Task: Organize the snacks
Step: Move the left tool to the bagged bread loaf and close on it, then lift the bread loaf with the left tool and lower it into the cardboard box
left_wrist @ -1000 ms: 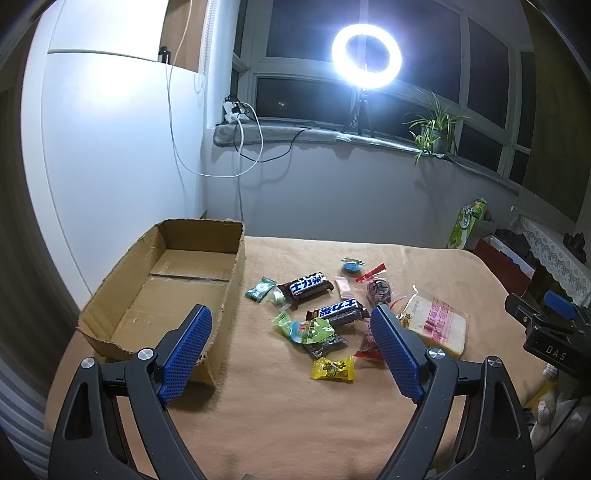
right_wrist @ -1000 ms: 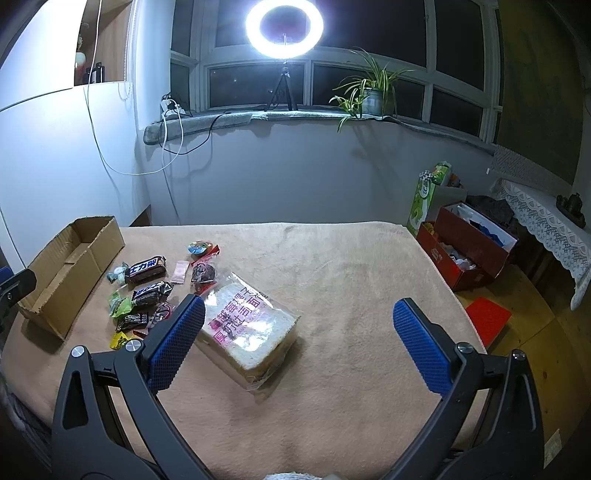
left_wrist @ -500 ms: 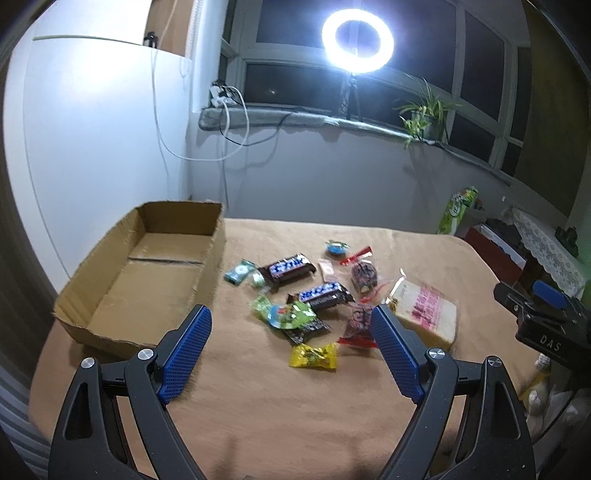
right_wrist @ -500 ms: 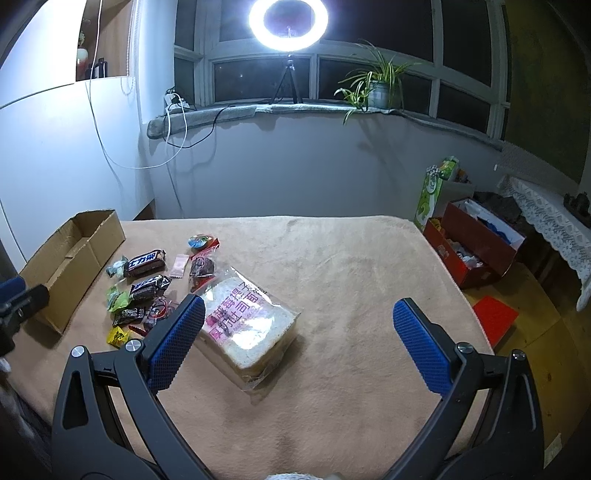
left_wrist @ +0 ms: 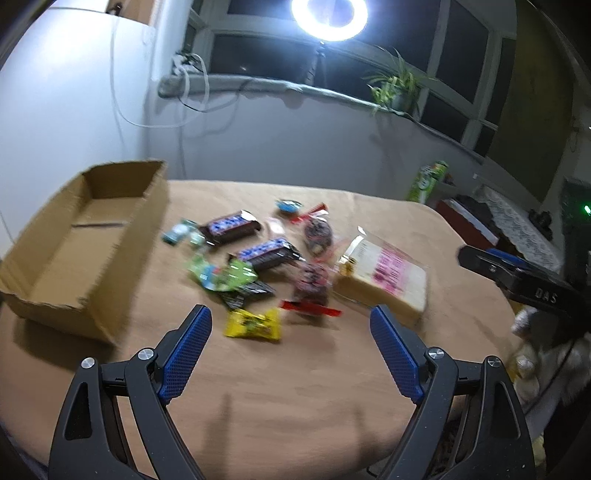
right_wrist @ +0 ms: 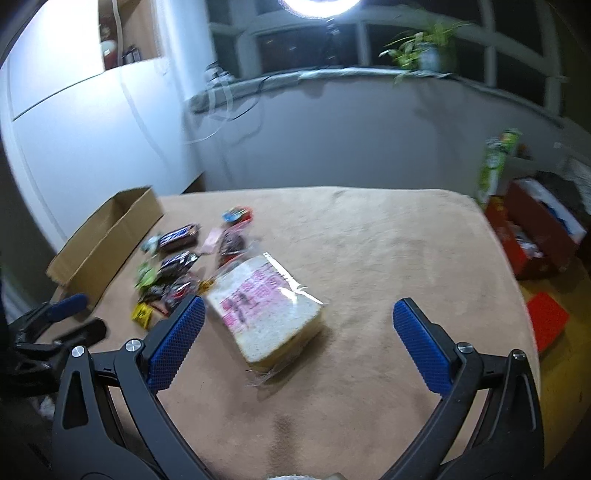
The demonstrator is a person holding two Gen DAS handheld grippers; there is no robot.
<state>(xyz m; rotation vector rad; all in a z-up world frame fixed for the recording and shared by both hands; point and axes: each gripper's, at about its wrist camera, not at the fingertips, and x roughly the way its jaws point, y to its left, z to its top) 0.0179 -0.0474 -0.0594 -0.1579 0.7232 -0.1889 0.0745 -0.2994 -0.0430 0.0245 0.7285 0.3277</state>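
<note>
An empty cardboard box (left_wrist: 77,236) (right_wrist: 107,236) stands at the table's left. Right of it lie several loose snacks: two dark chocolate bars (left_wrist: 231,229) (left_wrist: 269,253), a green packet (left_wrist: 221,275), a yellow packet (left_wrist: 253,325) and a bagged bread slice with pink print (left_wrist: 384,277) (right_wrist: 264,306). My left gripper (left_wrist: 290,328) hangs open above the table, just short of the yellow packet. In the right wrist view my right gripper (right_wrist: 297,319) is open too, with the bread lying between and beyond its fingers. Neither holds anything.
The table wears a tan cloth (right_wrist: 369,258). Red boxes (right_wrist: 535,236) and a green carton (right_wrist: 495,162) sit on the floor to the right. A ring light (left_wrist: 328,16) and a potted plant (left_wrist: 395,86) stand on the windowsill behind.
Both grippers have moved forward and tipped down toward the snacks, which now look larger. Both stay open. Nothing on the table has shifted.
</note>
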